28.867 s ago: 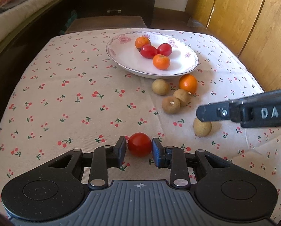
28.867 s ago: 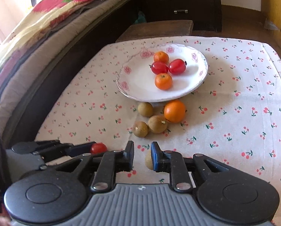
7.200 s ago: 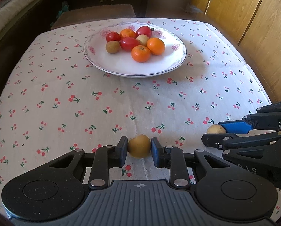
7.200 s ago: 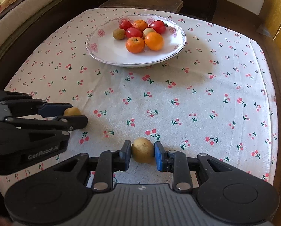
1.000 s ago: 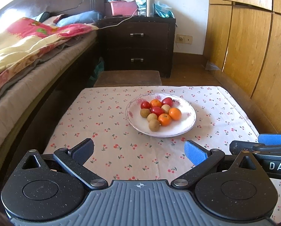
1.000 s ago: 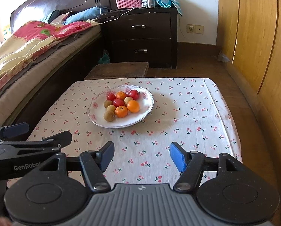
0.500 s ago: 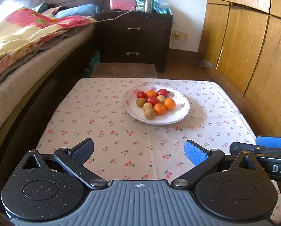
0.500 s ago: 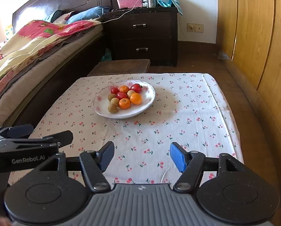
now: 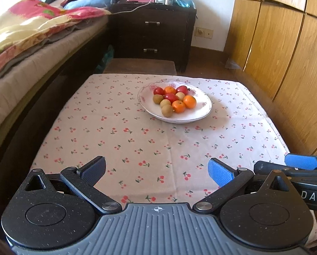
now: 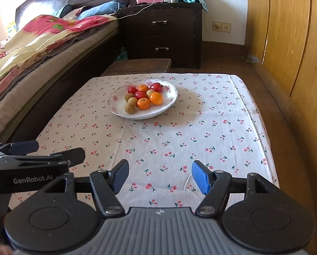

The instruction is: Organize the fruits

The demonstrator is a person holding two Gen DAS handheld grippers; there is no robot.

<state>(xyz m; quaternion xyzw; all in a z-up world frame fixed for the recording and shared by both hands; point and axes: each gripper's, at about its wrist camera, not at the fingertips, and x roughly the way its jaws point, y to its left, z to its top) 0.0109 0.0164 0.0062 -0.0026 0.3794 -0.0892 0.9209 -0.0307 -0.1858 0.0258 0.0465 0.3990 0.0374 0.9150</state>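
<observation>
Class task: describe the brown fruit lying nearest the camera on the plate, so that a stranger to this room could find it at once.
Start at the low table under the cherry-print cloth, then find the white floral-rimmed plate towards its far end. In the fruit pile, the round dull brown fruit lies at the near edge, beside a shiny orange citrus fruit, largest of the brown ones.

Fruits [image 9: 173,100] in plate [image 9: 197,114] on table's [image 9: 137,140] far half; bed [image 9: 20,48] left.
</observation>
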